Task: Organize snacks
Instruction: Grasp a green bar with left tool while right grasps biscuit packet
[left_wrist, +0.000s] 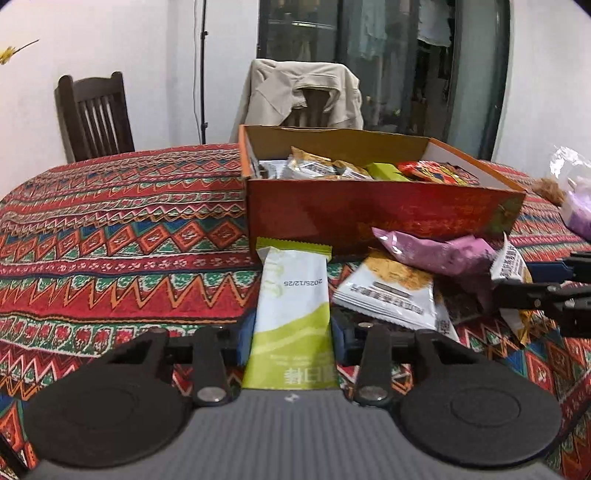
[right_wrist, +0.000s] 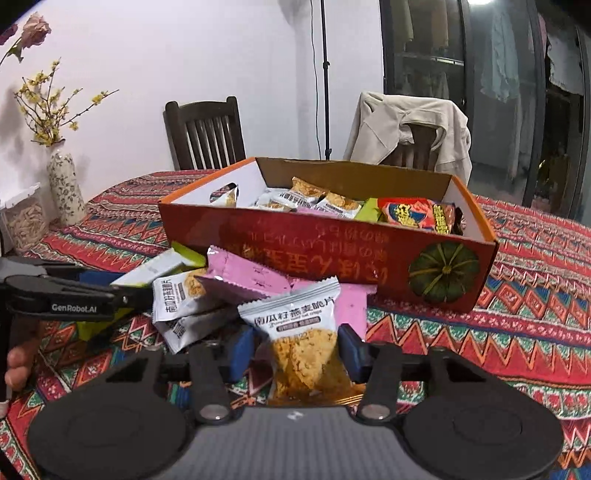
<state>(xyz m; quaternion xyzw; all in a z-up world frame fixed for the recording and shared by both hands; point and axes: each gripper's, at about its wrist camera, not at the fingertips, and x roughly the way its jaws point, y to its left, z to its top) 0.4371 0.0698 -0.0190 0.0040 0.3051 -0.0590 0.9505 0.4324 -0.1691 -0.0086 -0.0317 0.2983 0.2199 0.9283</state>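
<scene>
Green-and-white snack bar (left_wrist: 291, 314) pinched in our left gripper (left_wrist: 291, 341) and oat-crisp packet (right_wrist: 301, 343) pinched in our right gripper (right_wrist: 295, 354), we should lift both clear of the loose pile, then drop them flat into the open red box (right_wrist: 332, 254) just behind.

Tablecloth (left_wrist: 122, 229): red/green/blue zigzag & diamond bands. Box (right_wrist: 325, 254): red w/ orange rim, green pumpkin print. Pkts: white-green (left_wrist: 291, 306); pink (right_wrist: 247, 277); white-orange (right_wrist: 299, 339). Vase (right_wrist: 64, 188): white, prob. floral
</scene>
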